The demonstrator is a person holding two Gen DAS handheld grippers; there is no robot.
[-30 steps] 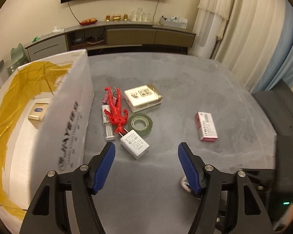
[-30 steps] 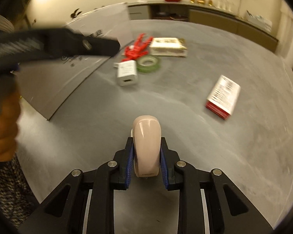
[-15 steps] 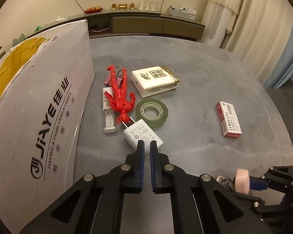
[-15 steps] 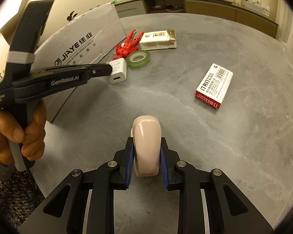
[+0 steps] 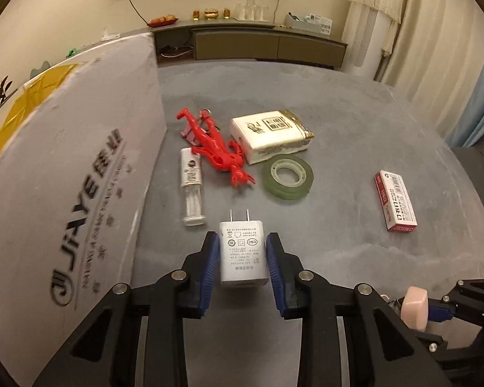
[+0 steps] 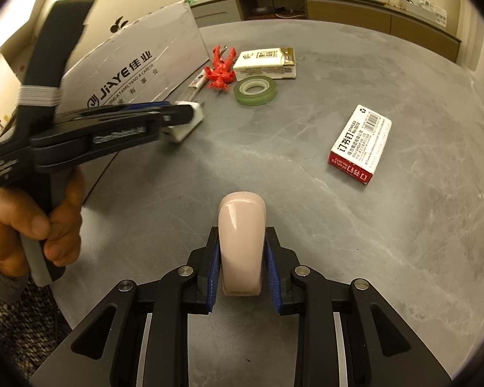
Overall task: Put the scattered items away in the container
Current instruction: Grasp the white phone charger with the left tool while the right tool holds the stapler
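Left gripper (image 5: pixel 242 258) pinched the white charger (image 5: pixel 243 251), prongs forward, lifted beside the box (image 5: pixel 80 177) on its left (nearer hand). Right gripper (image 6: pixel 242 258) clamped a pink stapler (image 6: pixel 242 242), farther off.

Both grippers are black plastic with ribbed blue pads (image 6: pixel 213 264) and silver screws. The left gripper (image 5: pixel 242 258) carries white lettering and a white band; the hand (image 6: pixel 48 225) shows a grey patterned sleeve.

White charger (image 5: pixel 243 254), prongs forward, and pink stapler (image 6: pixel 241 245) sit clamped in grippers; tape (image 5: pixel 288 177), red figure (image 5: pixel 219 151), vial (image 5: pixel 192 190), tissue pack (image 5: pixel 271 135), staple box (image 5: pixel 395 201) lie beside the white carton (image 5: pixel 64 174).
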